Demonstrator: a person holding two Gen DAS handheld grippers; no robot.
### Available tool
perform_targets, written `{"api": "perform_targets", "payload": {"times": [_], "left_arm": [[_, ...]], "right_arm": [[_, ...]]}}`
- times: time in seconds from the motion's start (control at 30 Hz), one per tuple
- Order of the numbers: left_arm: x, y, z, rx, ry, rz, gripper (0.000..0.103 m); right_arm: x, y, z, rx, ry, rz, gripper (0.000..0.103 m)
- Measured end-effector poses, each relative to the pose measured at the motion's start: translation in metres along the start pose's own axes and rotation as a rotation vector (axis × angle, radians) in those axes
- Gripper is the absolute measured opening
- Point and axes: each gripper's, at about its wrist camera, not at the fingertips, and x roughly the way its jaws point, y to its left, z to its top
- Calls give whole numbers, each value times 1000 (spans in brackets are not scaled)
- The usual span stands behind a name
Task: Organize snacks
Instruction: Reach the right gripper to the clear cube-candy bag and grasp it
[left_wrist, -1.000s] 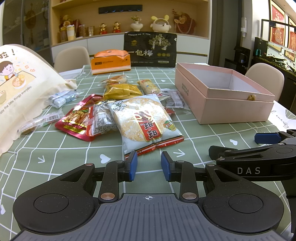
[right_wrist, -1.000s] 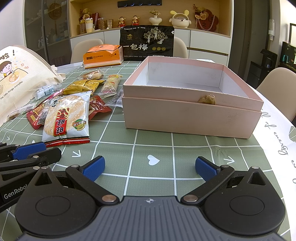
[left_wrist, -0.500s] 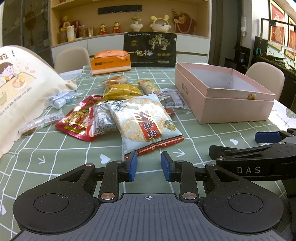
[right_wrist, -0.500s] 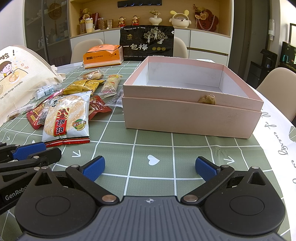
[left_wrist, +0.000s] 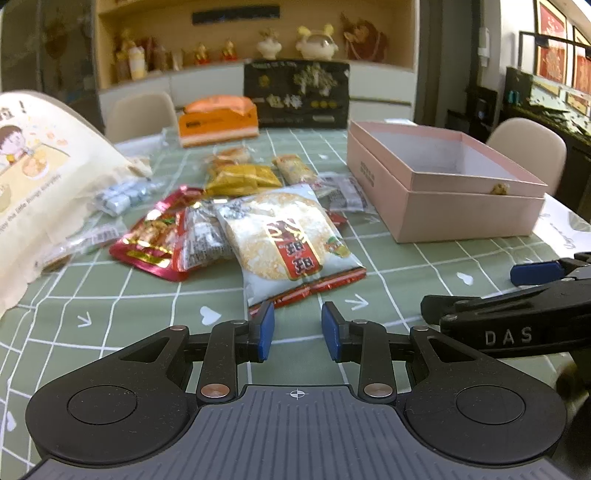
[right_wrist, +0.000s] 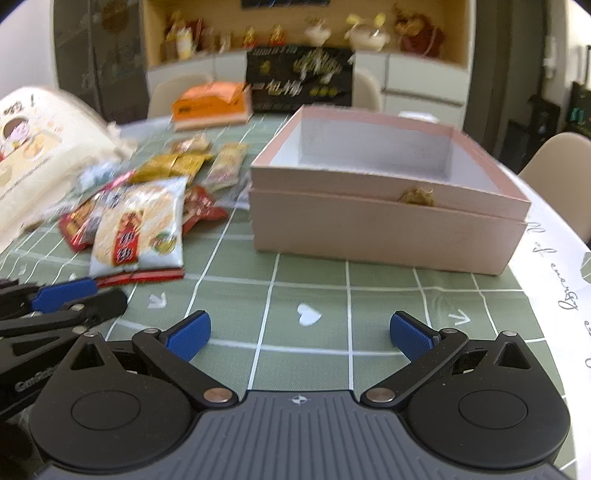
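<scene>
A pile of snack packets lies on the green checked tablecloth: a large white rice-cracker bag (left_wrist: 284, 236) (right_wrist: 138, 229), a red packet (left_wrist: 155, 236), yellow packets (left_wrist: 240, 179) and small wrapped sweets (left_wrist: 118, 195). An open pink box (left_wrist: 443, 192) (right_wrist: 384, 206) stands to their right and looks empty. My left gripper (left_wrist: 294, 326) is partly open and empty, just short of the rice-cracker bag's near edge. My right gripper (right_wrist: 299, 332) is wide open and empty, in front of the box.
A cream cartoon-printed bag (left_wrist: 40, 192) lies at the left. An orange tissue box (left_wrist: 218, 122) and a black gift box (left_wrist: 297, 96) stand at the table's far side. Chairs and a shelf of figurines are behind. White paper (right_wrist: 554, 280) lies right of the pink box.
The right wrist view has shifted and blurred; the box now sits slightly higher and farther right in it. The left gripper has barely moved. Both jaws keep the same opening.
</scene>
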Motion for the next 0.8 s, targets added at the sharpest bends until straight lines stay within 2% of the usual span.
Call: {"api": "perform_targets", "payload": {"times": [0.2, 0.27, 0.3, 0.33, 0.37, 0.4, 0.5, 0.67, 0.8], "left_arm": [[-27, 38, 28, 19, 31, -171, 34], [-32, 60, 38, 8, 48, -224, 34], [-32, 72, 43, 4, 53, -243, 34], [-31, 86, 49, -2, 59, -266, 33], [-28, 98, 54, -5, 69, -283, 33], [-26, 107, 58, -5, 74, -278, 33], [-19, 139, 68, 1, 49, -186, 33], [10, 196, 86, -23, 65, -44, 33], [36, 218, 92, -5, 108, 16, 33]], "right_arm": [[-2, 8, 11, 81, 152, -87, 103], [5, 10, 23, 66, 228, -64, 103], [8, 11, 29, 52, 260, -34, 97], [9, 12, 37, 50, 270, 2, 89], [9, 12, 47, 68, 249, 22, 89], [8, 12, 53, 84, 223, 22, 89], [14, 13, 77, 149, 173, 25, 89], [48, 14, 103, 309, 216, 136, 91], [73, 37, 115, 260, 254, 210, 91]]}}
